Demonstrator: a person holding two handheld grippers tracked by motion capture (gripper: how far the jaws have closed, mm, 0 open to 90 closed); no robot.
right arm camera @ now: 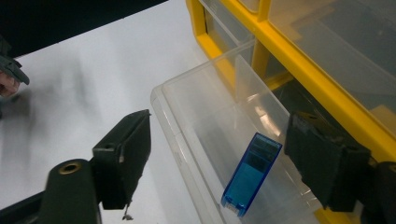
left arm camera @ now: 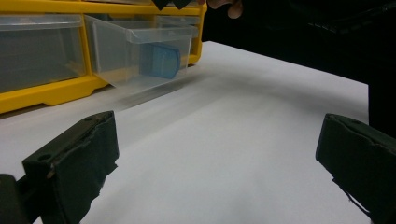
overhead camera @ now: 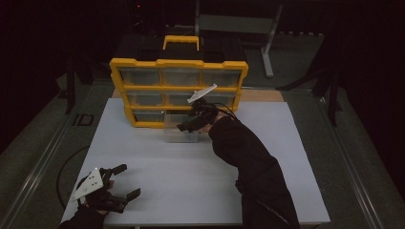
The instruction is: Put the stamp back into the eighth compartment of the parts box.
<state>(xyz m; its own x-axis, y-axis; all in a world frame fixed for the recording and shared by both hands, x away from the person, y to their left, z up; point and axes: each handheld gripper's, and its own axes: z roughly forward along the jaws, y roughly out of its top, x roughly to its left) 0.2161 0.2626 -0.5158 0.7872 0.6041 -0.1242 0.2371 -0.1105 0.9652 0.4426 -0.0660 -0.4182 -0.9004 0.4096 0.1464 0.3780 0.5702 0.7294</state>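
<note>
Right tongs [right arm camera: 217,158], spread wide, hover over the clear drawer [right arm camera: 196,107]; the blue box [right arm camera: 251,173] lies between their jaws.

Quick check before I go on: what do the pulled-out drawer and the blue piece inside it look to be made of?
Drawer: clear, glossy plastic by the look; the table and yellow frame show through its walls. Blue piece: translucent blue plastic, apparently smooth, with darker parts visible inside.

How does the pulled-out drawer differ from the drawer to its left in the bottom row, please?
The pulled-out drawer juts from the yellow organizer onto the table; the left drawer sits pushed in. The pulled-out drawer holds a blue box; in the left drawer no contents can be made out. Both are clear plastic.
</note>
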